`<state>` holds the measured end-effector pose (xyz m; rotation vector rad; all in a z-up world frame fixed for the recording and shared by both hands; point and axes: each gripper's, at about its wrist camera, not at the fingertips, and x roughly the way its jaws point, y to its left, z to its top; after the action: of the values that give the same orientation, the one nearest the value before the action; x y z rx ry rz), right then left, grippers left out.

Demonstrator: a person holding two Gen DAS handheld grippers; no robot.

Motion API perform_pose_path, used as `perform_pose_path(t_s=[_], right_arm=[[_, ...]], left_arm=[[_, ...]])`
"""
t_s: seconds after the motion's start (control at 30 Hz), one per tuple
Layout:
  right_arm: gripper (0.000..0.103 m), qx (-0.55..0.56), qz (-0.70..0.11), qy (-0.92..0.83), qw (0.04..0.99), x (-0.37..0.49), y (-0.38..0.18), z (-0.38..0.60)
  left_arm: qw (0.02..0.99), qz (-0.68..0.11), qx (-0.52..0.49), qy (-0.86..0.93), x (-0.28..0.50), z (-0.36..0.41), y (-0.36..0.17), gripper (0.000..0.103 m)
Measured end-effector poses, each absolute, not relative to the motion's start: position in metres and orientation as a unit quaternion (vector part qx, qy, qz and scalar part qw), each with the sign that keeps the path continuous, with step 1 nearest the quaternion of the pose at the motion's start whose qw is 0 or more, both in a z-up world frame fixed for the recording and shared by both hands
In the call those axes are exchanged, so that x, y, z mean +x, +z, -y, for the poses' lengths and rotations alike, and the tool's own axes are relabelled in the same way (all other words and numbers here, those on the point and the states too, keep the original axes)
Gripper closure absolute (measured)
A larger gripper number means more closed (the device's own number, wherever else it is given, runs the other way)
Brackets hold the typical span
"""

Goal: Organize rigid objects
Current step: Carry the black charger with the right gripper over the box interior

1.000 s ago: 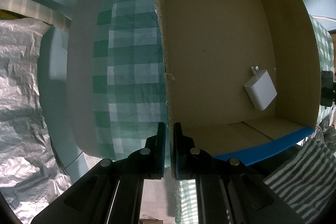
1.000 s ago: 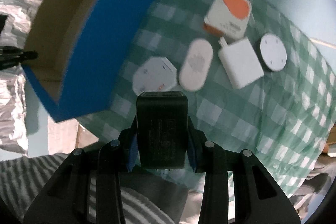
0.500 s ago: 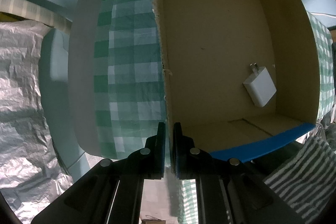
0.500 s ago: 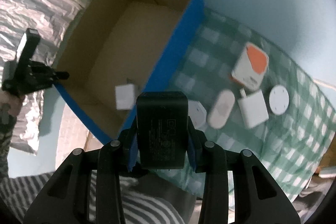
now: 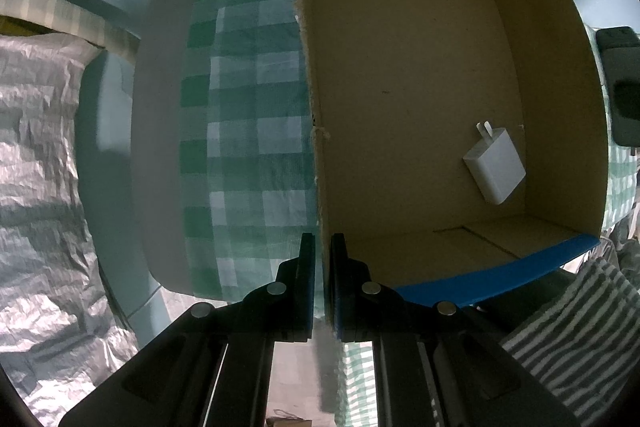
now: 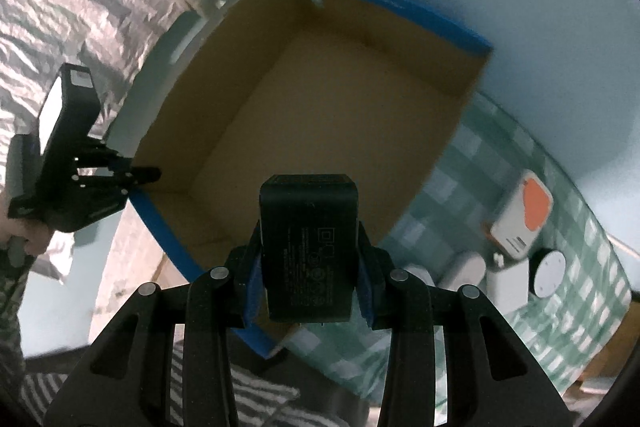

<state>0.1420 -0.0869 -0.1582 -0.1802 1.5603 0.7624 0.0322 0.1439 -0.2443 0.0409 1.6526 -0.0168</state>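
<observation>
An open cardboard box (image 6: 320, 107) with blue outer walls lies on the green checked cloth. Inside, near the right wall, lies a white charger (image 5: 496, 167). My left gripper (image 5: 322, 255) points straight down and is shut on the box's left wall (image 5: 310, 107) near its front corner; the same gripper (image 6: 140, 175) shows in the right wrist view. My right gripper (image 6: 308, 239) is shut on a black power adapter (image 6: 308, 247), held above the box's near end. The adapter hides the white charger in that view.
To the right on the checked cloth (image 6: 520, 327) lie an orange-and-white box (image 6: 524, 215), a white round disc (image 6: 550, 273), a white charger (image 6: 508, 285) and a white oval piece (image 6: 464, 271). Crinkled silver foil (image 5: 40, 167) lies to the left. Striped fabric (image 5: 580, 327) lies near the box's front.
My right gripper has carried the black adapter leftwards and upwards, from over the cloth to above the box. The left gripper has kept still on the box wall.
</observation>
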Motion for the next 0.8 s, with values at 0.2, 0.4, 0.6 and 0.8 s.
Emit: perform_pose_path(t_s=[0.2, 0.4, 0.6, 0.8], right_arm=[[0.066, -0.095, -0.689, 0.349, 0.629, 0.139, -0.176, 0.067], [0.066, -0.113, -0.7, 0.343, 0.616, 0.135, -0.199, 0.061], [0.066, -0.115, -0.712, 0.331, 0.609, 0.136, -0.215, 0.062], [0.066, -0.12, -0.71, 0.325, 0.613, 0.136, -0.217, 0.062]], left_arm=[[0.677, -0.735, 0.017, -0.006, 0.032, -0.144, -0.244, 0.094], [0.677, -0.736, 0.019, -0.004, 0.031, -0.146, -0.244, 0.094], [0.677, -0.736, 0.015, -0.003, 0.03, -0.147, -0.243, 0.094], [0.675, -0.737, 0.017, -0.003, 0.031, -0.147, -0.243, 0.094]])
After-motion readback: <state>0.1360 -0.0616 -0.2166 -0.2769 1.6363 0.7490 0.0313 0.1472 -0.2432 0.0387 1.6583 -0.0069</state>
